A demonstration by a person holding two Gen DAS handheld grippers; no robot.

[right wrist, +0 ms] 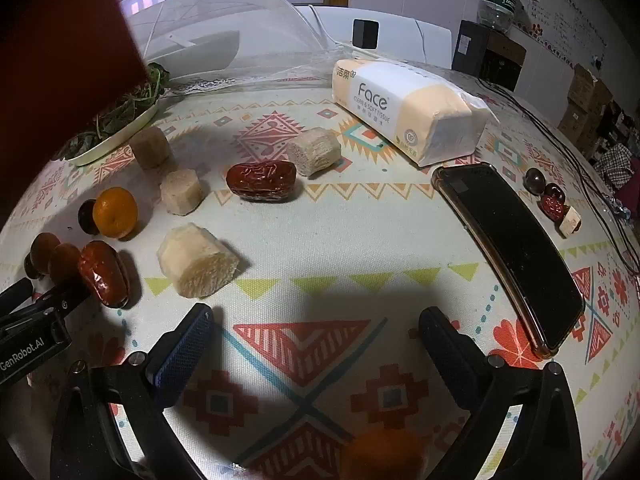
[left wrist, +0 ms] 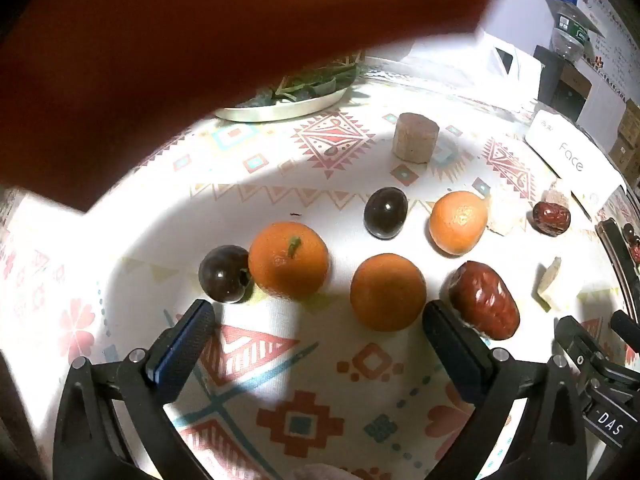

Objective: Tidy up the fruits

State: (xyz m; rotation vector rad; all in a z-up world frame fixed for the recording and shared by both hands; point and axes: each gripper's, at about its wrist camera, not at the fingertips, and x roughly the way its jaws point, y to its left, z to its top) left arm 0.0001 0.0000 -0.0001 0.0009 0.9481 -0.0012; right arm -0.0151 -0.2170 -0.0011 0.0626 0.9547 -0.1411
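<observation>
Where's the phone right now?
In the right wrist view the phone lies flat on the tablecloth at the right, just ahead of the open right gripper and beside the tissue pack.

Ahead of your left gripper (left wrist: 318, 316), two oranges (left wrist: 289, 260) (left wrist: 387, 291) lay side by side on the tablecloth (left wrist: 320, 400), a plum (left wrist: 225, 274) touching the left one, a date (left wrist: 485, 299) just right of the other. Behind them sat another plum (left wrist: 385, 212) and orange (left wrist: 458, 222). Before your right gripper (right wrist: 316, 320), a phone (right wrist: 510, 248) lay right, with a tissue pack (right wrist: 404, 110) behind it.
</observation>
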